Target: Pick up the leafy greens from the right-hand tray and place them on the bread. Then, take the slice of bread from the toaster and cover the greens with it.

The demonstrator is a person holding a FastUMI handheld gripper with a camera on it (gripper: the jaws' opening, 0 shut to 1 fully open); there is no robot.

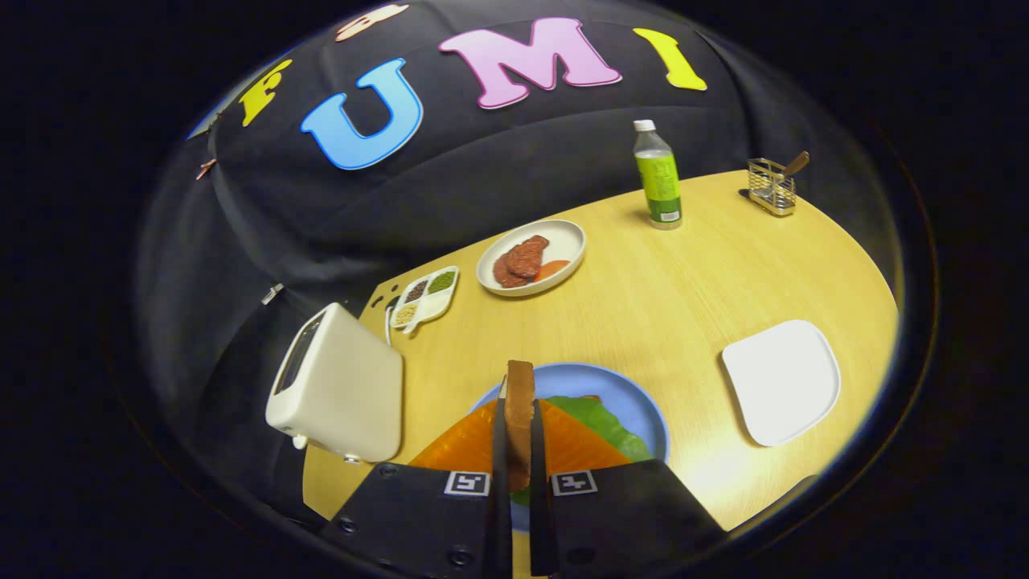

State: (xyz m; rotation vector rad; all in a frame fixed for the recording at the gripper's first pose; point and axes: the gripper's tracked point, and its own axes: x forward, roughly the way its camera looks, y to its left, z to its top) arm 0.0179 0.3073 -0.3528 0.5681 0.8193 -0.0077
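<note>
My gripper (519, 426) is shut on a slice of bread (519, 402), held edge-on and upright between both fingers. Right below it lies the blue plate (635, 398). On the plate a leafy green (604, 420) shows to the right of the fingers, lying on top of something under the fingers that I cannot make out clearly. The white toaster (338, 386) stands to the left of the plate, its slot facing up and to the left. The empty white square tray (781, 379) sits on the table to the right of the plate.
Beyond the plate are a white oval dish (563, 241) holding meat slices (522, 259), a small divided dish of seeds (424, 297), a green-labelled bottle (659, 175) and a wire holder with a utensil (772, 186). The wooden table (683, 297) has open room between plate and dishes.
</note>
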